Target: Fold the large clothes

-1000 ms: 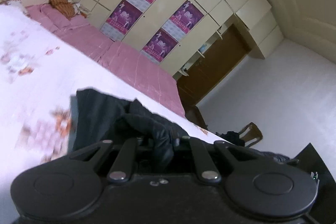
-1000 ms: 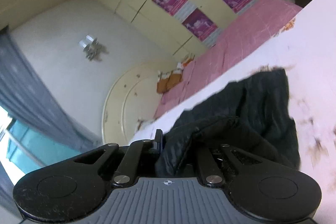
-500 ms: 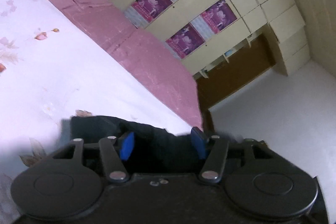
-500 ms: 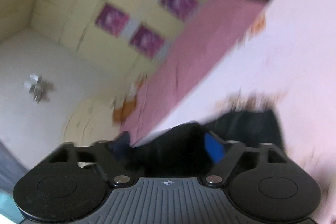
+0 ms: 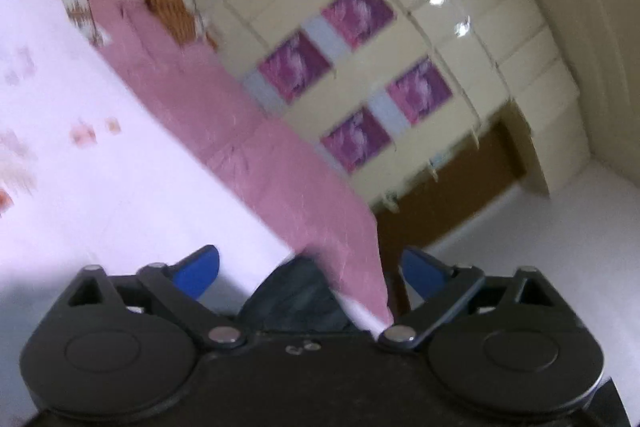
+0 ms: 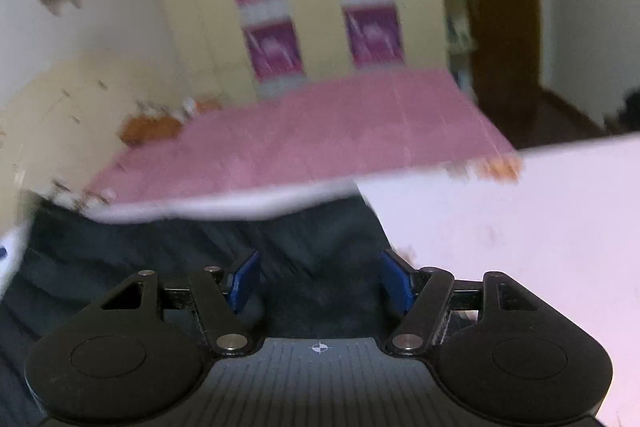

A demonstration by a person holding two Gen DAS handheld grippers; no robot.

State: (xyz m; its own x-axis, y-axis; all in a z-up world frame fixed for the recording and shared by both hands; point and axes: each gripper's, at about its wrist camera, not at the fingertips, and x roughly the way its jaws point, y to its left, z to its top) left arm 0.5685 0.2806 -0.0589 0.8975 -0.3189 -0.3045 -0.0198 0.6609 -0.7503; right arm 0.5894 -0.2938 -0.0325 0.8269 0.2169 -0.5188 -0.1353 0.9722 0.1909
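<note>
**Jaws let go of dark garment on bed**

The left gripper [image 5: 310, 269] had jaws opening wide, w/ a dark garment [image 5: 294, 297] low between them, untouched. The right gripper [image 6: 320, 281] had jaws narrowing over the same cloth [image 6: 200, 243], pads not pressing. Best next: re-grip at a clean edge, not a bunched fold. The white sheet [image 6: 520, 227] offered open room; the pink cover [image 6: 304, 135] lay beyond.
</note>
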